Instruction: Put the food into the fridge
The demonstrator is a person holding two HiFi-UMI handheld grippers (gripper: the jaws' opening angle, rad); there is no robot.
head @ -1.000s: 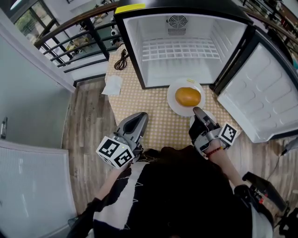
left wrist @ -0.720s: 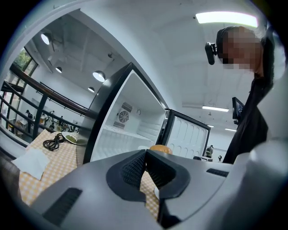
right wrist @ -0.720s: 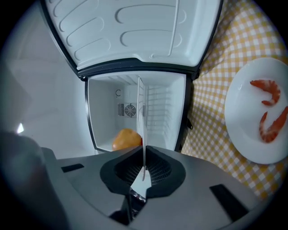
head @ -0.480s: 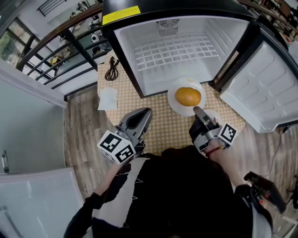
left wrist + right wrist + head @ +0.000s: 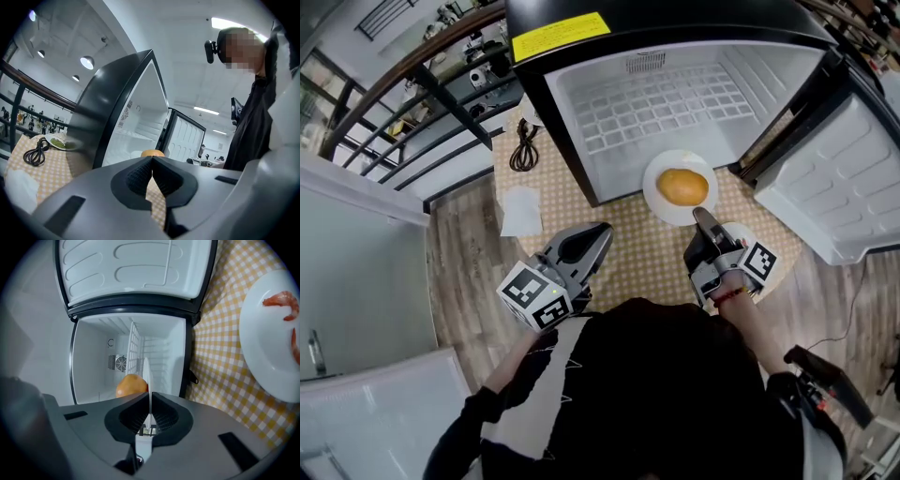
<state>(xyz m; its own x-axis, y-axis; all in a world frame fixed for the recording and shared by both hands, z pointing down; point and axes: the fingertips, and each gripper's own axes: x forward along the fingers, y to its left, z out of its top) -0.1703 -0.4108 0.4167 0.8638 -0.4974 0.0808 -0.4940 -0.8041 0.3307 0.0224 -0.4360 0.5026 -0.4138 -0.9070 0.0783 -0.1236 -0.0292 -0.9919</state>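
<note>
An orange bun (image 5: 682, 187) lies on a white plate (image 5: 661, 201) at the mouth of the open fridge (image 5: 666, 98). My right gripper (image 5: 703, 217) is shut on the plate's near rim. In the right gripper view the plate (image 5: 146, 373) shows edge-on between the pads, with the bun (image 5: 131, 386) beside it and the right gripper (image 5: 150, 397) facing the fridge's inside (image 5: 133, 352). My left gripper (image 5: 598, 234) hovers over the checked table (image 5: 628, 248), shut and empty. The left gripper (image 5: 152, 161) view shows the bun (image 5: 152, 153) just beyond its tips.
The fridge door (image 5: 834, 183) stands open at the right. A second white plate (image 5: 741, 232) with shrimp (image 5: 281, 301) sits by the right gripper. A black cable (image 5: 523, 150) and a white napkin (image 5: 522, 211) lie left of the fridge, beside a plate of greens (image 5: 58, 140).
My right gripper has carried the plate and bun a little closer to the fridge opening. The left gripper has shifted rightward over the table.
</note>
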